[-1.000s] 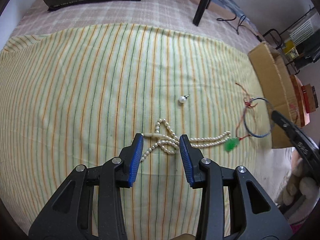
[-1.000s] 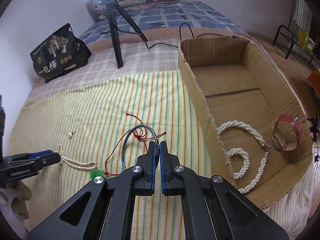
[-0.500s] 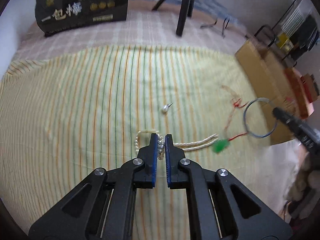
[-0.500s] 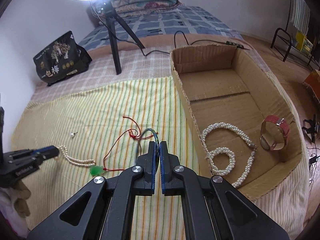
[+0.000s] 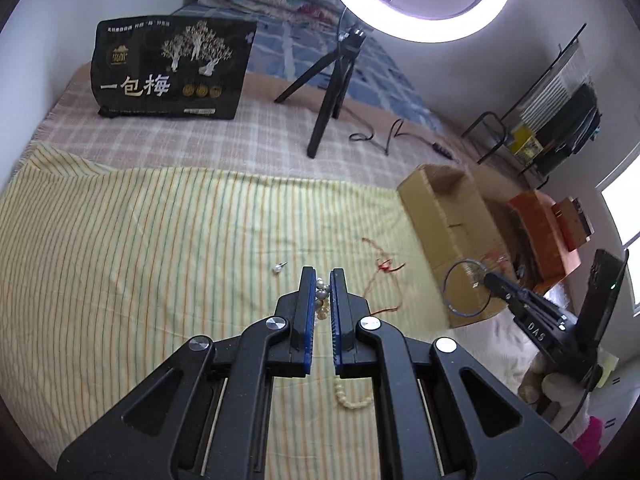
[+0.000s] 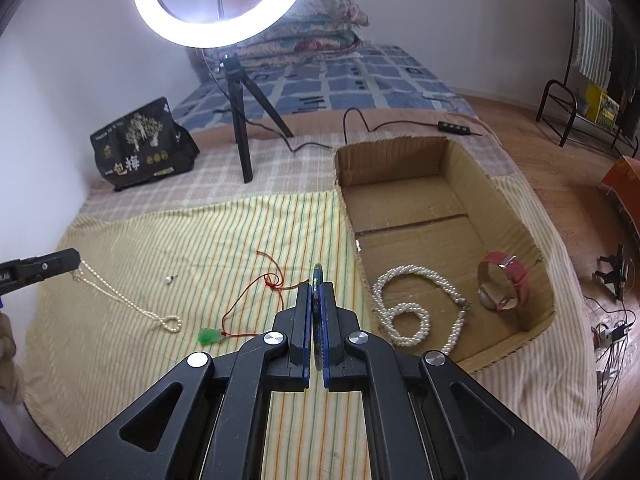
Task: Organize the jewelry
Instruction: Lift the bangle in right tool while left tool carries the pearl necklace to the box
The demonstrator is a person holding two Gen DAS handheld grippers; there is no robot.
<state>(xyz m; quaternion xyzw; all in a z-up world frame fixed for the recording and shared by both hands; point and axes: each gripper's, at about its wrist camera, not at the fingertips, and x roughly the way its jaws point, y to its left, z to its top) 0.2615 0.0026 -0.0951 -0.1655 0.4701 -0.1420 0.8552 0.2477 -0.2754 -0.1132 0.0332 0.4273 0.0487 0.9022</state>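
Observation:
My left gripper (image 5: 321, 274) is shut on a thin pearl necklace (image 5: 322, 294) and holds it lifted; the strand hangs below the jaws. In the right wrist view the left gripper (image 6: 76, 258) holds the necklace (image 6: 120, 298), whose far end still rests on the striped cloth (image 6: 160, 220). My right gripper (image 6: 316, 290) is shut on a blue bangle (image 6: 317, 276), held above the cloth beside the cardboard box (image 6: 516, 224); the bangle (image 5: 464, 292) also shows in the left wrist view. A red cord with a green pendant (image 6: 210, 335) and a pearl earring (image 6: 170, 279) lie on the cloth.
The box holds a thick pearl necklace (image 6: 412, 304) and a red watch (image 6: 502, 286). A ring light on a tripod (image 6: 240, 128) and a black snack bag (image 6: 140, 144) stand behind the cloth. A cable (image 6: 360, 120) runs behind the box.
My left gripper closed on the pearl necklace and lifted it off the cloth. My right gripper rose with the bangle, staying shut.

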